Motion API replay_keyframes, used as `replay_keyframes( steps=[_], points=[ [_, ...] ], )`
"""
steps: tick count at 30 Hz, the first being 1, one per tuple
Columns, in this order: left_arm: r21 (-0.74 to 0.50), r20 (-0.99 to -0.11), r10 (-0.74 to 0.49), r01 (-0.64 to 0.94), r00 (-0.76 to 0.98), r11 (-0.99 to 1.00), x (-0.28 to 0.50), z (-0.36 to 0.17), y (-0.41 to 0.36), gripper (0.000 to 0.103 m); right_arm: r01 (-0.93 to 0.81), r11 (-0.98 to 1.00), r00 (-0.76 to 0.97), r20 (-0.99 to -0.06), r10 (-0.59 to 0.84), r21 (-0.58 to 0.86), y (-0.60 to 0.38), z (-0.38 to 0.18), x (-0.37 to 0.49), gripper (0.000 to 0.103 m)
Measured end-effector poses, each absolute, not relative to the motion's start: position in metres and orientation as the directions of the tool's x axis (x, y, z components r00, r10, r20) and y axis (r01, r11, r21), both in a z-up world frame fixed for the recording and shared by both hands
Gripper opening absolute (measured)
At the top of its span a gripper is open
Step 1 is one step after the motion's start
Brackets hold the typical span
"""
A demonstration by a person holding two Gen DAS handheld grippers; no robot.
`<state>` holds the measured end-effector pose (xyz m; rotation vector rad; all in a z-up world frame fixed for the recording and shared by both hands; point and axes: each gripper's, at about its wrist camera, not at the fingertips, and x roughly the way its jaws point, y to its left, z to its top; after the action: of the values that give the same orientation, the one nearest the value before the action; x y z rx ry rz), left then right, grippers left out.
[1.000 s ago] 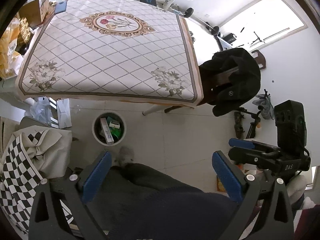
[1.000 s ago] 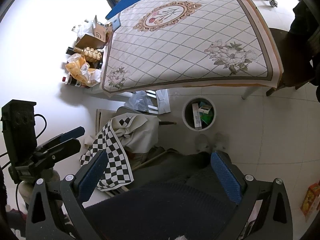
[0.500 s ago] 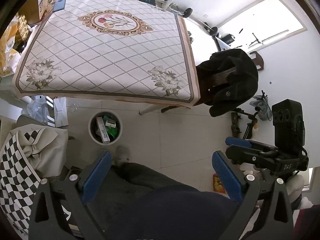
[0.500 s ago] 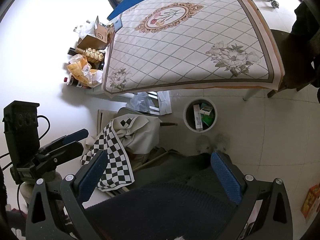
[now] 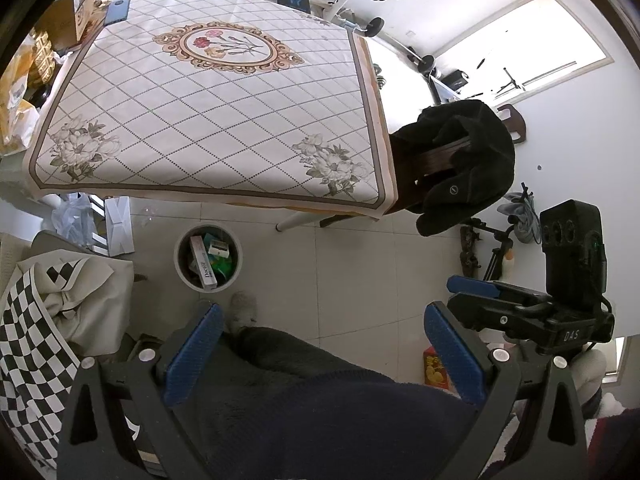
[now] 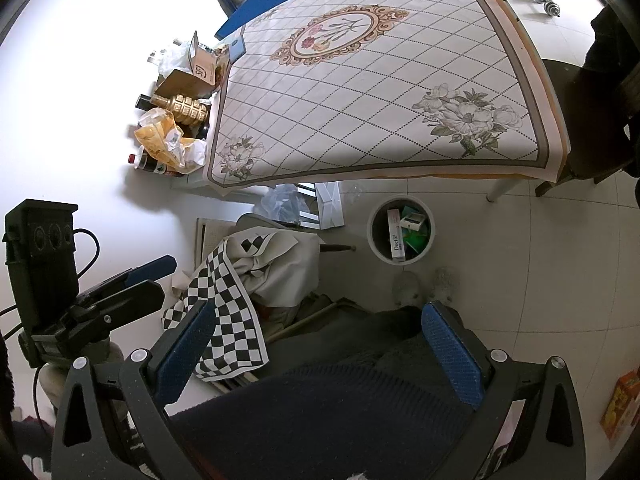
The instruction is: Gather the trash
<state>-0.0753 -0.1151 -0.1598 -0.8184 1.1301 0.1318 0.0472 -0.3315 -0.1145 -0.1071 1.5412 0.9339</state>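
Observation:
A round white trash bin (image 5: 182, 248) stands on the tiled floor by the table's near edge; it also shows in the right wrist view (image 6: 374, 232). It holds a white toothpaste box (image 5: 204, 265), a small white carton (image 6: 412, 223) and green packaging. My left gripper (image 5: 324, 352) is open and empty, held high over the person's lap. My right gripper (image 6: 320, 352) is open and empty too, level with the left one. The right gripper (image 5: 516, 308) shows from the side in the left wrist view. The left gripper (image 6: 100, 300) shows likewise in the right wrist view.
A table with a floral diamond-patterned cloth (image 5: 208, 112) fills the upper view. A chair draped with a black coat (image 5: 460, 164) stands at its right. A checkered cloth (image 6: 228, 312) lies on a seat at left. An orange box (image 5: 436, 368) sits on the floor. Boxes and bags (image 6: 176, 112) crowd the wall.
Both grippers have drifted slightly, so the table and bin sit a little differently in the views. Both stay open and empty.

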Motion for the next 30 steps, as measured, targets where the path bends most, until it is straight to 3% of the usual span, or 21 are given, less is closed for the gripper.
replay_keyframes(
  steps=[30],
  points=[
    [-0.514, -0.842, -0.299, -0.497, 0.449, 0.700, -0.0686, -0.1597, -0.1165, 0.103, -0.569, 0.657, -0.246, -0.864, 0.439, 0.495, -0.3311, -0.1141, 0.0451, 0.103]
  ],
)
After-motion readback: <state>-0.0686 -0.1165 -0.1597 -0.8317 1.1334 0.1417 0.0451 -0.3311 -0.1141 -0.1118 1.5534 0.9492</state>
